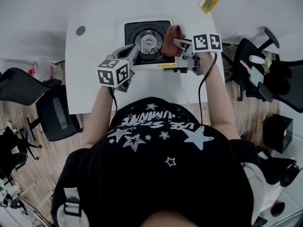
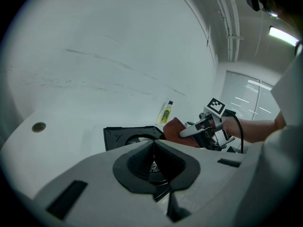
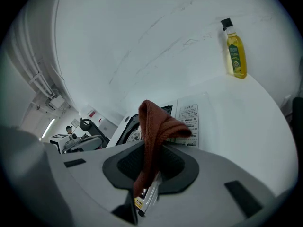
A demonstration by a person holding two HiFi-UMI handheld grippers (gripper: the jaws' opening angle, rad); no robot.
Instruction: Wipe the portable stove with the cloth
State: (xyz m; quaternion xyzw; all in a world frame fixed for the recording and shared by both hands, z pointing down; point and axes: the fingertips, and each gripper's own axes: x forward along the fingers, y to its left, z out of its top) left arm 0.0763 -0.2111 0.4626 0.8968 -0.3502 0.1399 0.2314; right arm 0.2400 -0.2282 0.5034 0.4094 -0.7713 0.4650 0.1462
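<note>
The portable stove (image 1: 147, 41) sits at the middle back of the white table (image 1: 90, 74), its black top and round burner showing. My right gripper (image 1: 177, 42) is shut on a brown cloth (image 1: 171, 38) that it holds over the stove's right side. In the right gripper view the cloth (image 3: 156, 126) stands folded up out of the jaws (image 3: 151, 150), with the stove's labelled panel (image 3: 189, 119) behind. My left gripper (image 1: 130, 55) hovers at the stove's front left corner. Its jaws (image 2: 153, 145) are shut with nothing between them, and the stove (image 2: 118, 135) and cloth (image 2: 174, 129) lie beyond.
A yellow oil bottle (image 1: 209, 0) stands at the table's far right corner, also in the right gripper view (image 3: 235, 51). A round grommet (image 1: 81, 30) is at the table's back left. Black office chairs stand at the left (image 1: 52, 108) and right (image 1: 265, 70).
</note>
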